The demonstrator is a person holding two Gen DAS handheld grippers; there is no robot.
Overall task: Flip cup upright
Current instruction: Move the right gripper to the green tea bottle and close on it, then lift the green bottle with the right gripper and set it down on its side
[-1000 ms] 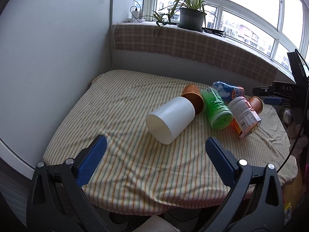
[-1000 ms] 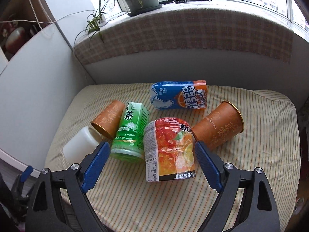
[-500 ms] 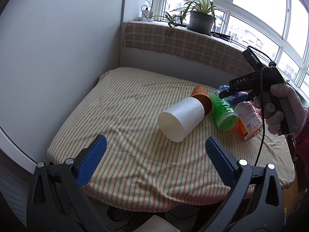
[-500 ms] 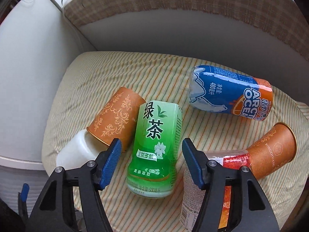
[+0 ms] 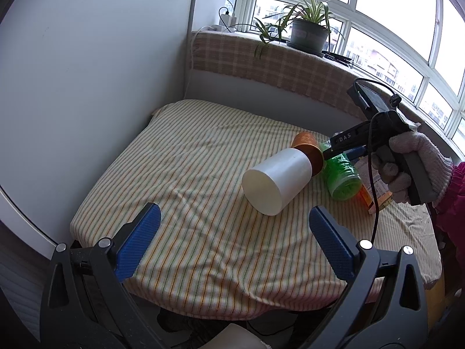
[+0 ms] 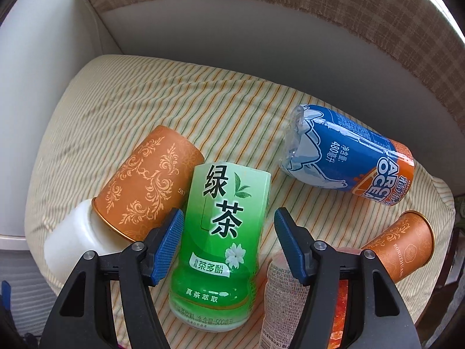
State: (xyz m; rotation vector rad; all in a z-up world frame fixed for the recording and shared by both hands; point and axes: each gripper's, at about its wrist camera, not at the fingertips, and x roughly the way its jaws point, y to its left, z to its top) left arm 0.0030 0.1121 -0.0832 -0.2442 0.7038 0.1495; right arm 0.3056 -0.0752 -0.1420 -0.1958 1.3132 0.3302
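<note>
Several cups lie on their sides on the striped cloth. A green tea cup (image 6: 223,250) lies between the two blue pads of my right gripper (image 6: 228,244), which is open around it with gaps on both sides. An orange patterned cup (image 6: 148,183) lies at its left, touching a white cup (image 6: 69,247). In the left wrist view the white cup (image 5: 277,184) lies base toward me, beyond my open, empty left gripper (image 5: 231,240). The right gripper (image 5: 345,145) shows there over the green cup (image 5: 343,179).
A blue Arctic Ocean cup (image 6: 345,157) lies at the back right, a second orange cup (image 6: 401,250) at the right, and a red-orange cup (image 6: 293,299) under my right finger. A white wall (image 5: 87,72) stands left; a padded ledge (image 5: 276,61) with a plant (image 5: 305,29) runs behind.
My right gripper has moved forward and down over the green tea cup, which now lies between its pads. The left gripper has drifted slightly; the cups have not moved.
</note>
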